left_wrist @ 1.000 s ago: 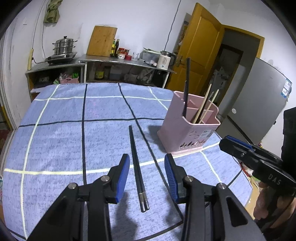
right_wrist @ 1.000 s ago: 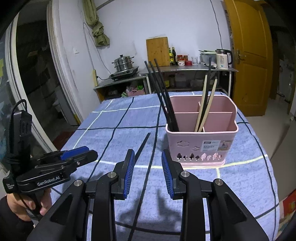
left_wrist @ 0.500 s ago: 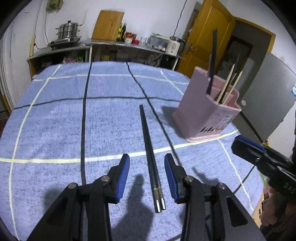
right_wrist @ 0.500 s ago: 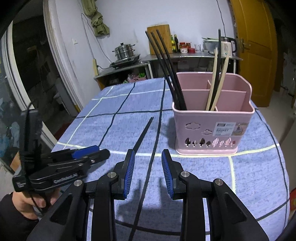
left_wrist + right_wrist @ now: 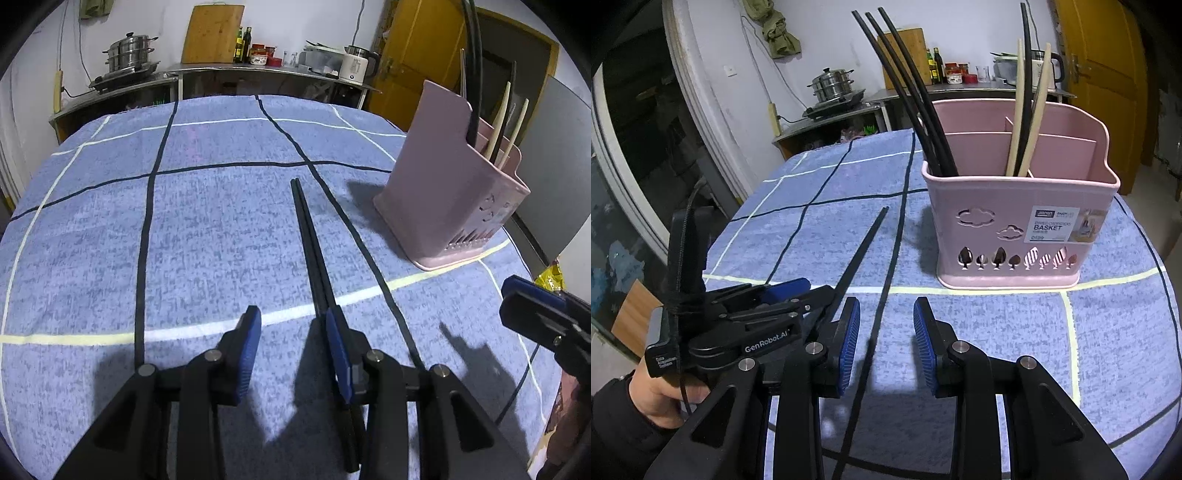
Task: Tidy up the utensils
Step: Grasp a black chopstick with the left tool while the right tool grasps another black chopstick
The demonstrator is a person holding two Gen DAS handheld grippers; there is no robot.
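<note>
A pair of black chopsticks (image 5: 311, 240) lies on the blue checked cloth, pointing away from me. My left gripper (image 5: 293, 325) is open low over the pair's near end, which passes close by the right finger. The chopsticks also show in the right wrist view (image 5: 862, 251). A pink utensil basket (image 5: 1019, 229) stands on the cloth holding several black chopsticks (image 5: 908, 92) and two pale wooden ones (image 5: 1028, 110); it also shows in the left wrist view (image 5: 454, 206). My right gripper (image 5: 886, 325) is open and empty, facing the basket, with the left gripper (image 5: 783, 295) at its left.
The table's rounded edge (image 5: 532, 266) drops off right of the basket. A counter with a steel pot (image 5: 127, 55), cutting board (image 5: 212, 33), bottles and a kettle stands behind. A yellow door (image 5: 1104, 74) is at the back right.
My left gripper has moved forward and down over the near end of the chopsticks. My right gripper has moved closer to the basket. Both stay open.
</note>
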